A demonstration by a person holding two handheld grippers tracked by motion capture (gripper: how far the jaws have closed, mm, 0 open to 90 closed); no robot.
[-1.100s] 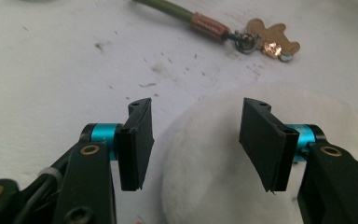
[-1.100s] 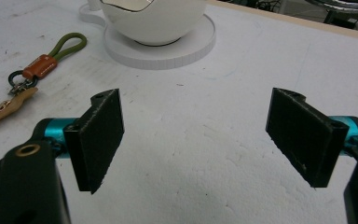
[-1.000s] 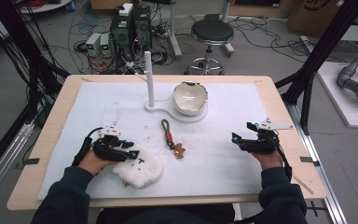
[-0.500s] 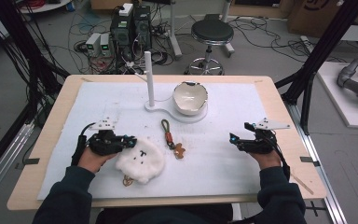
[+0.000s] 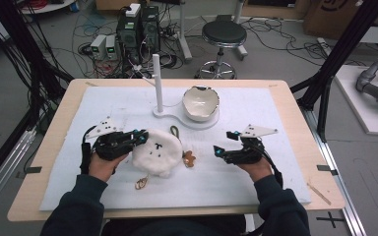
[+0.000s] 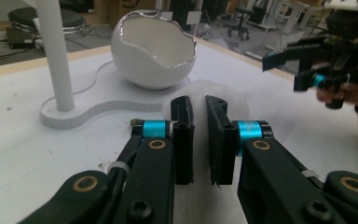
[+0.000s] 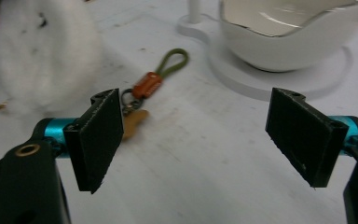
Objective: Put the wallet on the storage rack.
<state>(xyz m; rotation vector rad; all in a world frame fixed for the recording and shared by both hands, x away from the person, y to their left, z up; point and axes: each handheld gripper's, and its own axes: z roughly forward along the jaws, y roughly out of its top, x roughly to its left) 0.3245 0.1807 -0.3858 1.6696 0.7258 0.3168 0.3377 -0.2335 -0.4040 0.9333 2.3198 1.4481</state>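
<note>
We see the white plush toy (image 5: pixel 156 152) near the middle of the counter (image 5: pixel 295 123), a little toward its left and front edges, lying on the white mat (image 5: pixel 256 187) that covers most of the top. The left gripper (image 5: pixel 139 137) comes at it from the left edge side, and its fingers (image 6: pixel 182 140) are clenched on the toy's white fluff, which shows in the narrow slot between them in the left gripper view; they have just been closing on it. A small tan loop (image 5: pixel 141 184) pokes out from under the toy toward the front edge.

Just right of the toy lies a keychain (image 5: pixel 181 145) with an olive strap, an orange piece and a tan charm. Beyond it, toward the back edge, we find a white stand (image 5: pixel 177 114) whose flat base carries an upright post (image 5: pixel 157 83) and an egg-shaped white bowl (image 5: pixel 201 103) with a jagged rim.

The right gripper (image 5: pixel 222 151) sits near the counter's right half, pointing toward the keychain, its fingers (image 7: pixel 100 135) released and spread wide with nothing between them.
</note>
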